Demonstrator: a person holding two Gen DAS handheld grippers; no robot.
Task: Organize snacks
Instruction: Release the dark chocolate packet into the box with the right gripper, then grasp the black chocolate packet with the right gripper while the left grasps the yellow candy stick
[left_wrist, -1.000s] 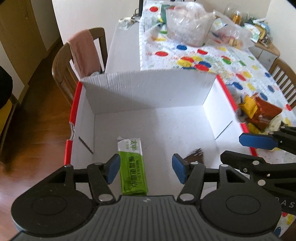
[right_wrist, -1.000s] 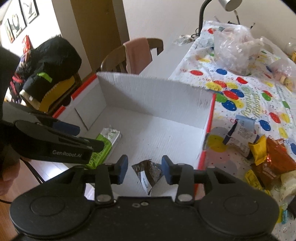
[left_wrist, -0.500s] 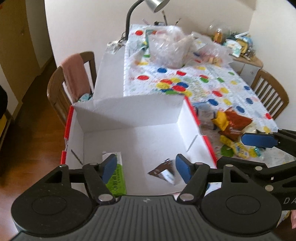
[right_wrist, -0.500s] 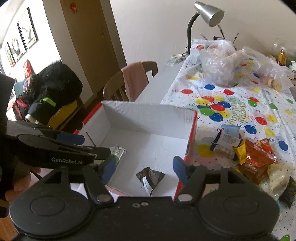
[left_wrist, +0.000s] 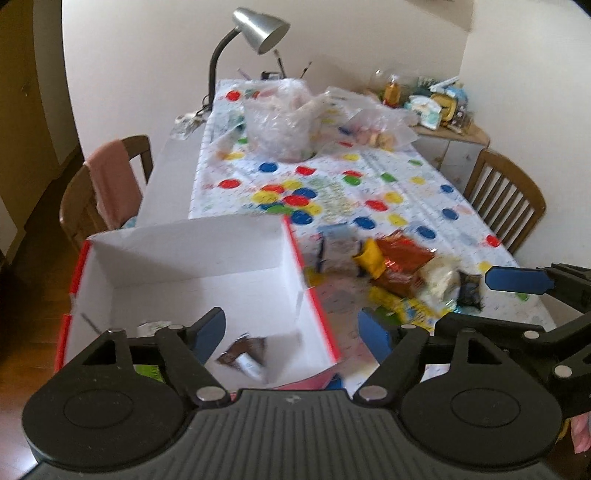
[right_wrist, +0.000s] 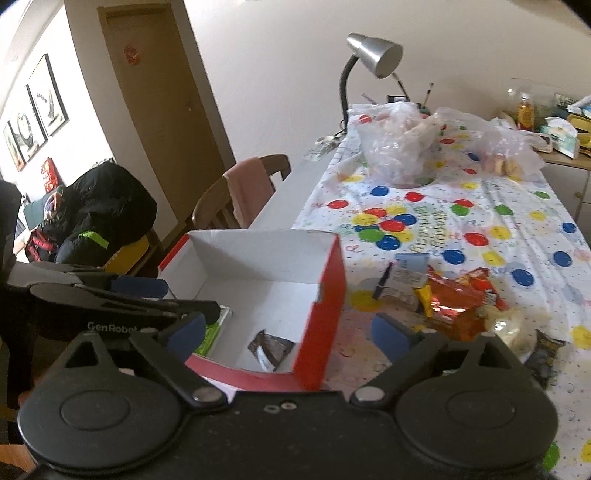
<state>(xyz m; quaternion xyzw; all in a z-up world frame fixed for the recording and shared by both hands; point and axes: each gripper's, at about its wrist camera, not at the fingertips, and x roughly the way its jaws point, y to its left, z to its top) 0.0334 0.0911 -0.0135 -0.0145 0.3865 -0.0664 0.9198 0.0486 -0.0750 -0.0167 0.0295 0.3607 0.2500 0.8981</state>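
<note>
A red-and-white cardboard box (left_wrist: 192, 254) (right_wrist: 325, 288) stands at the table's near left corner. Inside lie a green snack pack (left_wrist: 147, 369) (right_wrist: 214, 332) and a dark brown packet (left_wrist: 243, 352) (right_wrist: 271, 349). A pile of loose snacks lies on the tablecloth right of the box: an orange-red bag (left_wrist: 402, 262) (right_wrist: 458, 299), a yellow packet (left_wrist: 369, 254), a pale bag (left_wrist: 439, 277) (right_wrist: 506, 325) and a dark wrapper (right_wrist: 543, 354). My left gripper (left_wrist: 291, 332) is open and empty above the box's near edge. My right gripper (right_wrist: 286, 334) is open and empty beside it.
Clear plastic bags (left_wrist: 284, 122) (right_wrist: 399, 147) and a desk lamp (left_wrist: 255, 33) (right_wrist: 369, 59) stand at the table's far end. Wooden chairs stand left (left_wrist: 103, 192) and right (left_wrist: 506, 203). A black coat lies on a chair (right_wrist: 99, 210).
Both grippers have pulled up and back from the box and opened wider. The brown packet, earlier between the right fingers, lies on the box floor. Both views have swung right toward the snack pile.
</note>
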